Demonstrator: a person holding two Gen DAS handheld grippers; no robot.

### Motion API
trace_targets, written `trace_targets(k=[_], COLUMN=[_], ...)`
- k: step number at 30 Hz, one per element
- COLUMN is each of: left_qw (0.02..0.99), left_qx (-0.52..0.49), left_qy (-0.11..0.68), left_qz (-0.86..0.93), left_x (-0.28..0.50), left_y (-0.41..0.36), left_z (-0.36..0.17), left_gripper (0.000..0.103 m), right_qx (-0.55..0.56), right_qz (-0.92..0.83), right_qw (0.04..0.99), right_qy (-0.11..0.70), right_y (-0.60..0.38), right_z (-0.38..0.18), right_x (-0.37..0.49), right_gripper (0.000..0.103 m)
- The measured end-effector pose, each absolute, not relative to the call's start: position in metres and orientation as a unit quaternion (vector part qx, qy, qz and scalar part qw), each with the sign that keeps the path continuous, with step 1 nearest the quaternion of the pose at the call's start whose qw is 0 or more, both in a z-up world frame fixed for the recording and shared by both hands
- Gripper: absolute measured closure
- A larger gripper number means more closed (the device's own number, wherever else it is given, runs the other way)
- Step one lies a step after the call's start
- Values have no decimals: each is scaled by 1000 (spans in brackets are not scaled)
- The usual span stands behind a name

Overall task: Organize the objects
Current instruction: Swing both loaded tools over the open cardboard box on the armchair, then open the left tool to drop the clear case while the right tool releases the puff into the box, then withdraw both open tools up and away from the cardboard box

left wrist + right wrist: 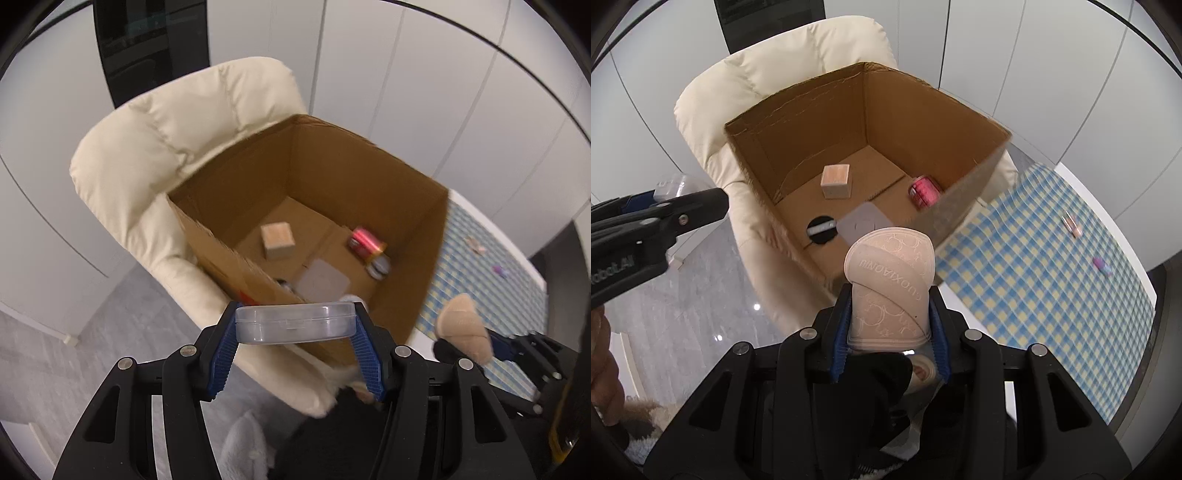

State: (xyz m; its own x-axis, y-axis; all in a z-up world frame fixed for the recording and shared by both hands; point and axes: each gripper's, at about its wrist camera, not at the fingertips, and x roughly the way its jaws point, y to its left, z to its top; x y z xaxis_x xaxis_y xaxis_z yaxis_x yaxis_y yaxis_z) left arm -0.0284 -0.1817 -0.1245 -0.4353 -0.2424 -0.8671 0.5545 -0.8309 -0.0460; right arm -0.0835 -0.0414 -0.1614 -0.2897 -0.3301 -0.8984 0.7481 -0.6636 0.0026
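**Clearance and obstructions: open cardboard box on armchair**

- Cardboard box: top open, centre of frame; four upright walls bar entry from the sides.
- Box floor, occupied: wooden block toward the back; red can at right wall; black round item at near left; grey flat card near front.
- Box floor, free: bare cardboard between block and can, and along the far corner.
- Cream armchair: backrest rises behind and left of the box.
- Checked tablecloth, right of frame: mostly bare; two small items near its far edge.
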Motion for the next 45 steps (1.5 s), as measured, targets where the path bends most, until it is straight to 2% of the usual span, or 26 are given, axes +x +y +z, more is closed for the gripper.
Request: trace_targets(k=[9, 12, 13, 14, 15, 16, 17, 45], left_qw=[255, 253, 247, 253, 262, 268, 269, 272], left_qx=[462, 456, 448, 444, 442, 441, 440, 449], left_qy=[170, 173, 186, 196, 203, 205, 203, 208], left_qz=[-832, -835, -839, -837, -834, -832, -833, -825], left_x=[-76, -89, -92, -93, -94, -95, -95, -78], left_y=[-220, -228, -232, -235, -238, -240, -242, -247], left_z=[-134, -135, -136, -139, -141, -143, -145, -149], left_gripper=[45, 44, 43, 33, 26, 11, 3, 3], right_qx=[475, 473, 472, 470, 470, 478, 486, 502], right_qz=[-773, -775, -776, -776, -773, -766, -761, -778], right_qw=[356, 353, 353, 357, 364, 371, 374, 346], right_qy=[222, 226, 225, 222, 220, 217, 212, 155], right_y=[-92, -102, -106, -109, -111, -112, -112, -81], right_z=[-171, -175, -177, -178, -179, -182, -184, -185], right_x=[-125, -135, -140, -142, -145, -148, -150, -171], right_gripper=[64, 61, 54, 48, 27, 6, 0, 0])
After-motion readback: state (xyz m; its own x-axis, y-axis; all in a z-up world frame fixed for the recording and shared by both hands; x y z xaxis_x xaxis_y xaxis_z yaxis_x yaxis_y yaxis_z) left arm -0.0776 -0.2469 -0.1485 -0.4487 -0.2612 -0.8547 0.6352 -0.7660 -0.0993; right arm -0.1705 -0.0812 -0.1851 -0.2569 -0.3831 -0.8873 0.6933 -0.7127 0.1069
